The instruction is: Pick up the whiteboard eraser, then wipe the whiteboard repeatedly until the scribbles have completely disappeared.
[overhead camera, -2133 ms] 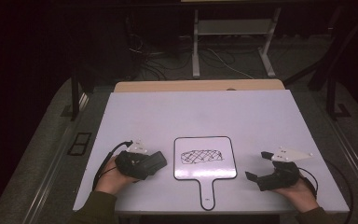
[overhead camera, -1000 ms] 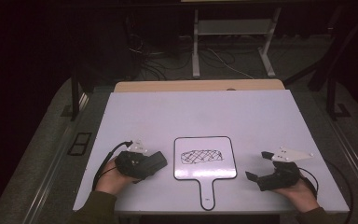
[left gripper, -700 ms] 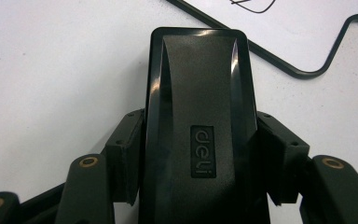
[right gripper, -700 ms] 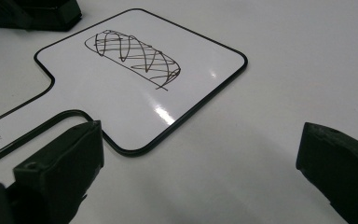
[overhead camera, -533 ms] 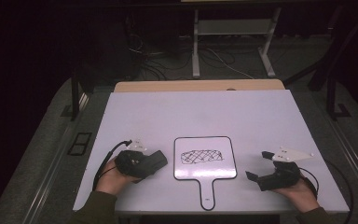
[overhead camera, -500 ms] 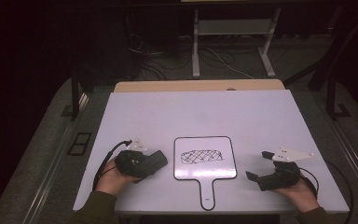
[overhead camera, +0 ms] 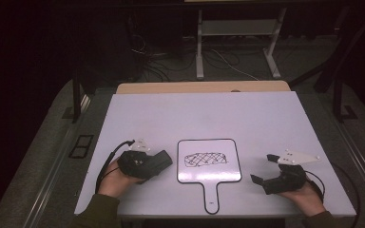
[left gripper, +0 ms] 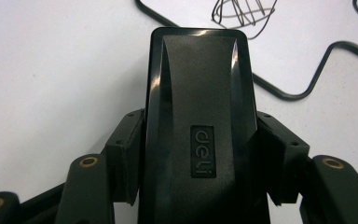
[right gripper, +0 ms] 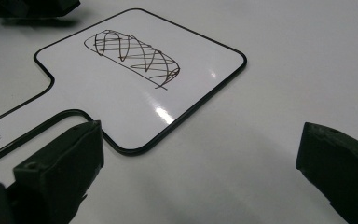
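Observation:
A small white board with a black rim and a handle lies at the table's near middle, with a dark scribble on it. Left of it, my left gripper is shut on a black block-shaped eraser. In the left gripper view the eraser sits lengthwise between the jaws of that gripper, its front end near the board's rim. Right of the board, my right gripper rests open with nothing in it. In the right gripper view that gripper faces the board and the scribble.
The white tabletop stretches far beyond the board, with a wooden strip along its back edge. Past it stand a metal frame and loose cables on a dark floor. A hand holds each gripper at the near edge.

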A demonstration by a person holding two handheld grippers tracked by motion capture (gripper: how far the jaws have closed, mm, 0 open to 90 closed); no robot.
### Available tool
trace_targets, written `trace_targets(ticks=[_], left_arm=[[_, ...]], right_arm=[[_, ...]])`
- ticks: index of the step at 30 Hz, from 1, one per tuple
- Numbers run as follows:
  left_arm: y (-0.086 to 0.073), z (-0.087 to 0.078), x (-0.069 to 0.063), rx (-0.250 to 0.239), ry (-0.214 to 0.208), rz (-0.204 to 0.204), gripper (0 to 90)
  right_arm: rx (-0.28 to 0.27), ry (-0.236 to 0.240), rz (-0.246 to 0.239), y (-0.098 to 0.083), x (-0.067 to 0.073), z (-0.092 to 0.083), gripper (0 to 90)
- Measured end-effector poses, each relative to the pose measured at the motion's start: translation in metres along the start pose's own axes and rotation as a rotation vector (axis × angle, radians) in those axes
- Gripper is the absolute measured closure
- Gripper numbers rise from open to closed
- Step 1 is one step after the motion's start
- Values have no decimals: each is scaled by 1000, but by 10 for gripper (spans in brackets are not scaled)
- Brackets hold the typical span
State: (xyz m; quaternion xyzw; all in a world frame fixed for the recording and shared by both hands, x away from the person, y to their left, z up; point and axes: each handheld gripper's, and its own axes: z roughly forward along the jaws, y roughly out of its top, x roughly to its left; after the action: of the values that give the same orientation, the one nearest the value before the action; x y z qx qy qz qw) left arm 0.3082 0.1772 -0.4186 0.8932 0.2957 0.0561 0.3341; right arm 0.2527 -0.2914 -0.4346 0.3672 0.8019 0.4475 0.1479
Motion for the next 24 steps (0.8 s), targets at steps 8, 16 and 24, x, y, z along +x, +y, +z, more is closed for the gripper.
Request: trace_targets(ticks=[8,16,24], left_arm=[[13,1,-2,-23,-13,6,393],[38,13,-7,-36,-32,45,393],[65,38,-14,-26,-61,96,393]], right_arm=[[-1,3,1,1,1,1,0],[1,4,-2,1,2,2,0],[1,0,8,0,0,2,0]])
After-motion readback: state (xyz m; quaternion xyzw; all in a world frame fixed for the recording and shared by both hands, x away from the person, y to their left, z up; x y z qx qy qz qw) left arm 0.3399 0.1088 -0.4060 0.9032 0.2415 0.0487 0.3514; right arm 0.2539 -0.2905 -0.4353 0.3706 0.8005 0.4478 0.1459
